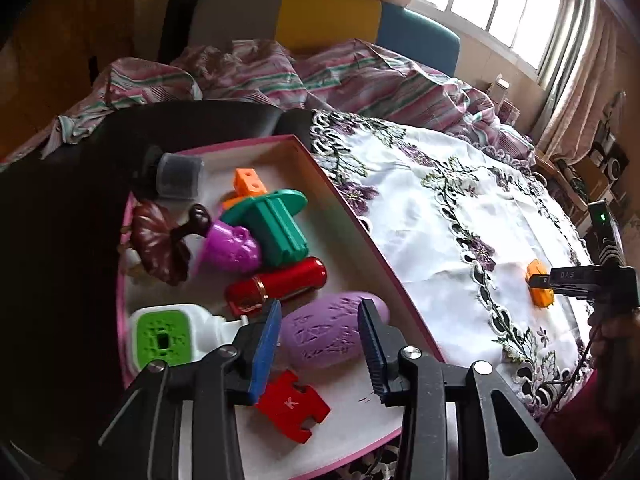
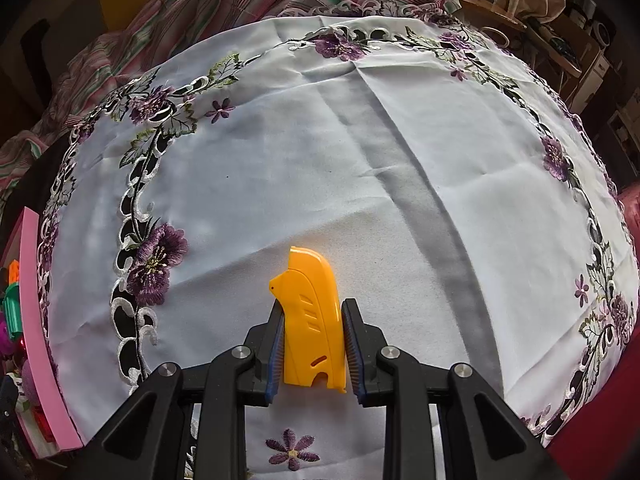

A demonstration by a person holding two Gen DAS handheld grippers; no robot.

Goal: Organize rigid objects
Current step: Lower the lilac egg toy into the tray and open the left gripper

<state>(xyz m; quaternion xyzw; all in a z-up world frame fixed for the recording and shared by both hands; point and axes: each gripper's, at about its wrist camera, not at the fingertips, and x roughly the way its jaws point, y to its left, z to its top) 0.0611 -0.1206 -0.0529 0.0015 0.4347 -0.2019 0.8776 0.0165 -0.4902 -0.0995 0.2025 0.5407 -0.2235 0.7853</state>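
A pink-rimmed box [image 1: 360, 216] holds several rigid objects: a purple oval piece [image 1: 328, 336], a red cylinder [image 1: 280, 286], a green plastic part [image 1: 276, 224], a purple cup [image 1: 232, 250], an orange block [image 1: 250, 182], a white and green cube [image 1: 164, 338] and a flat red piece [image 1: 292, 404]. My left gripper [image 1: 320, 308] hangs over the purple oval, jaws apart, pads clear of it. On the white embroidered tablecloth [image 2: 280, 160], my right gripper [image 2: 314, 306] is shut on a yellow plastic piece [image 2: 310, 280]. The left wrist view shows this gripper [image 1: 538, 280] and the piece [image 1: 540, 298] far right.
A dark brown flower-shaped item [image 1: 160, 240] and a grey cap [image 1: 180, 176] sit at the box's far left. Striped bedding [image 1: 340, 76] lies bunched beyond the cloth. The box's pink wall [image 2: 36, 300] borders the cloth on the left. Cluttered shelves [image 2: 580, 52] stand at the right.
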